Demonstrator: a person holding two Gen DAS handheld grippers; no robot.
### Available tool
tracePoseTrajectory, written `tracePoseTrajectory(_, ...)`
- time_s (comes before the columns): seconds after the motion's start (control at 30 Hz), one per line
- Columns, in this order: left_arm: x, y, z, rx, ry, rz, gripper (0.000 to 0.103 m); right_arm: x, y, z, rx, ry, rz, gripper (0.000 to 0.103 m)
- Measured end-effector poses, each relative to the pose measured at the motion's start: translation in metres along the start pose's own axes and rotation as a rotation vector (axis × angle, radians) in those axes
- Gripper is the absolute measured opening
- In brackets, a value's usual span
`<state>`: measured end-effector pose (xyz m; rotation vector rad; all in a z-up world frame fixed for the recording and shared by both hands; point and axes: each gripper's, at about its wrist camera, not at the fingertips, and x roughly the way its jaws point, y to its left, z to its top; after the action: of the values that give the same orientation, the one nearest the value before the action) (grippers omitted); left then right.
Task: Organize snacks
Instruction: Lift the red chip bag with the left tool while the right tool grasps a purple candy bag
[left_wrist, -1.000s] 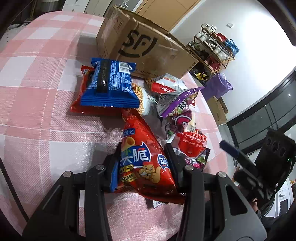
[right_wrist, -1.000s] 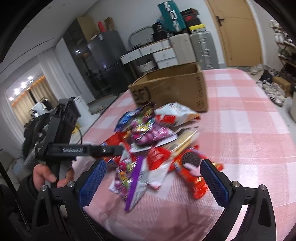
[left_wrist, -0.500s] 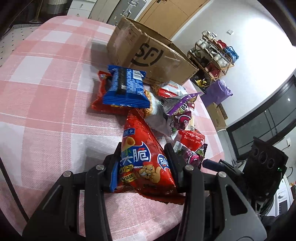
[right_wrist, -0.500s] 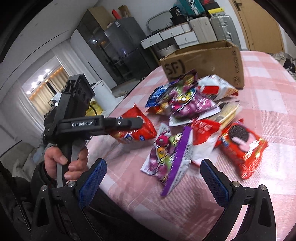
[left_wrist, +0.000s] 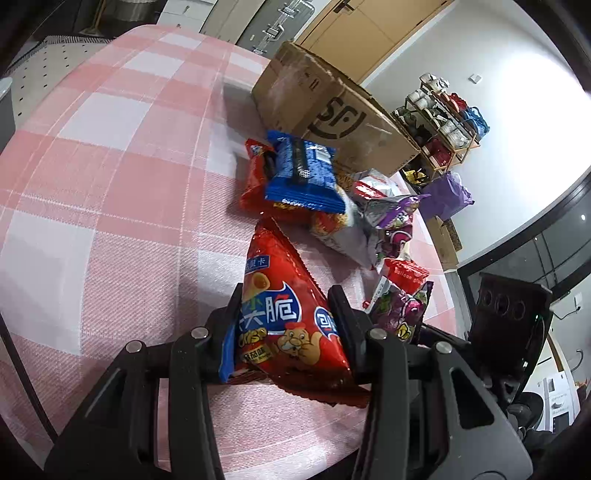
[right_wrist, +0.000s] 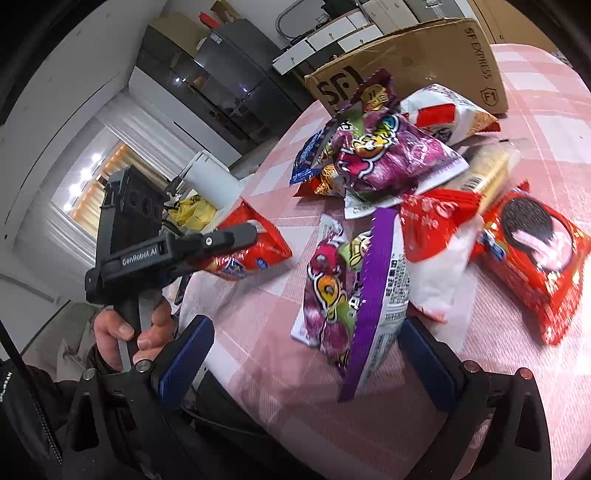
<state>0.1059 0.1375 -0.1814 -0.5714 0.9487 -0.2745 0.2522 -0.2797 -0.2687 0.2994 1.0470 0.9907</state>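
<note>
While the left tongs (left_wrist: 286, 325) pinch the red crisp packet (left_wrist: 284, 306) across its lower half at the near desk (left_wrist: 122, 206) edge, it reads as light, puffy and slick, its contents likely brittle, so a gentle squeeze by the seam suits. Spread wide, the right tongs (right_wrist: 301, 354) hold nothing above the purple candy bag (right_wrist: 354, 295), equally limp and crinkly. Farther back waits the cardboard box (left_wrist: 332, 110).
</note>
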Motion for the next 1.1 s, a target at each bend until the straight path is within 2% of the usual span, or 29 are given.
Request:
tracePoseTrajectory(0.07,0.0,0.003,0.0,-0.007,0.002,0.006,0.04,0.004,-0.001,0.004,0.006,-0.006,0.004,0.101)
tracePoseTrajectory(0.13,-0.001,0.005,-0.001,-0.013,0.003,0.01,0.04,0.007,-0.001,0.008,0.006,-0.007,-0.004,0.092)
tracePoseTrajectory(0.17,-0.001,0.006,-0.002,-0.014,0.003,0.012,0.04,0.011,0.0,0.01,0.004,-0.004,-0.007,0.08)
tracePoseTrajectory(0.2,-0.001,0.007,-0.002,-0.016,0.004,0.015,0.04,0.014,0.0,0.011,0.006,0.004,-0.004,0.063)
tracePoseTrajectory(0.3,-0.002,0.009,-0.002,-0.02,0.003,0.02,0.04,0.021,0.004,0.011,-0.002,0.034,-0.016,0.041)
tracePoseTrajectory(0.57,-0.009,0.004,-0.001,-0.01,-0.007,0.033,0.04,0.023,0.014,0.007,-0.048,0.043,-0.028,0.039)
tracePoseTrajectory(0.83,-0.023,-0.011,0.004,0.036,-0.036,0.072,0.04,0.0,0.016,0.016,-0.064,-0.058,0.002,0.039)
tracePoseTrajectory(1.1,-0.034,-0.046,0.026,0.15,-0.066,0.128,0.04,-0.036,0.02,0.043,-0.098,-0.168,0.006,0.039)
